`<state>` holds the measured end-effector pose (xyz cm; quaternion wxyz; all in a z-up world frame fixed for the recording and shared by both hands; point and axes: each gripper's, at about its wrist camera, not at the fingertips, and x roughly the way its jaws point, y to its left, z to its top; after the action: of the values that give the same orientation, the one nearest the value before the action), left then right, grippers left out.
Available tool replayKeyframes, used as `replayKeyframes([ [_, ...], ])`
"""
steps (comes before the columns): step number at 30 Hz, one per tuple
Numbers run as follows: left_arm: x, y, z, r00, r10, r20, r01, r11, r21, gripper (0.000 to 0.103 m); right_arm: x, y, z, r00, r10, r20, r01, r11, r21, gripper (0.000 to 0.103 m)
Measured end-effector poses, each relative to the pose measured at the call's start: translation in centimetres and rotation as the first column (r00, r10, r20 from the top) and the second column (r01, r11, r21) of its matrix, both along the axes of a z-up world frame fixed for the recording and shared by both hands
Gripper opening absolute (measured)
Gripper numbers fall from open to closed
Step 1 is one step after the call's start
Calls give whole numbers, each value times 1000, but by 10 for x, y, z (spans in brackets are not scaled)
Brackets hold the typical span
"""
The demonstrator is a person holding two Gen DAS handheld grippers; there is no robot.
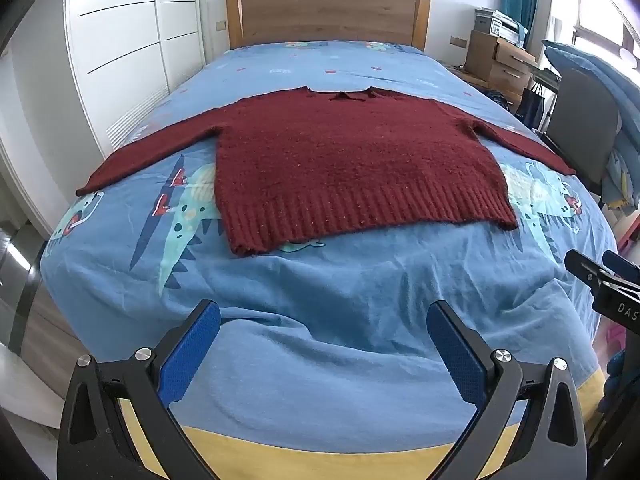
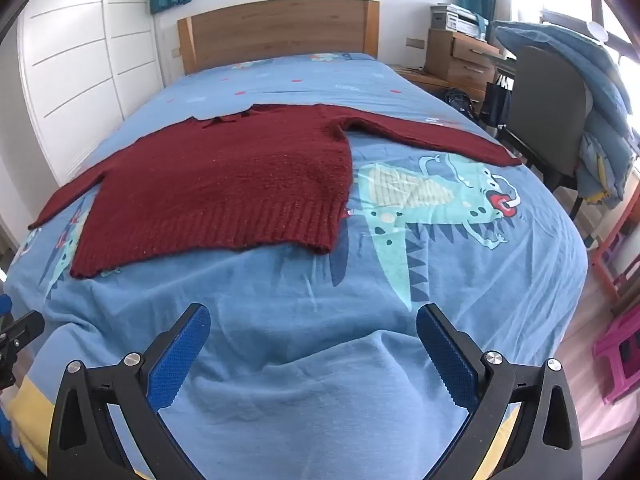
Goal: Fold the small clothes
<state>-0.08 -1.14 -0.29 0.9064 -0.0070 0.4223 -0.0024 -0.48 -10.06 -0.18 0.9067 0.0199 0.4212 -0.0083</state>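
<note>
Left wrist view shows the dark red sweater lying flat, sleeves spread, mid-bed on the blue dinosaur bedspread, at twelve o'clock from the left gripper, whose fingers are spread wide and empty. Right gripper is likewise spread with nothing between its pads, the sweater at eleven o'clock.

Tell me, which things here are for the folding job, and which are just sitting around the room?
For the job:
- red knitted sweater, spread flat with sleeves out
- left gripper, open, empty
- right gripper, open, empty
- bed with dinosaur bedspread, the folding surface

Just lying about:
- chair with blue quilt draped over it
- wooden drawer unit
- white wardrobe
- pink stool
</note>
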Motion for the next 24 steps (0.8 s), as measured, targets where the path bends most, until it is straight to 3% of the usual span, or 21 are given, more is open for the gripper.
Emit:
replayKeyframes([
  [11, -1, 1, 3, 1000, -4, 15, 4, 1000, -9, 102, 2, 5, -1, 1000, 13, -8, -13, 1000, -8, 103],
  [24, -1, 1, 4, 1000, -17, -1, 17, 1000, 0, 102, 5, 26, 2, 991, 134, -20, -135, 988, -69, 103],
])
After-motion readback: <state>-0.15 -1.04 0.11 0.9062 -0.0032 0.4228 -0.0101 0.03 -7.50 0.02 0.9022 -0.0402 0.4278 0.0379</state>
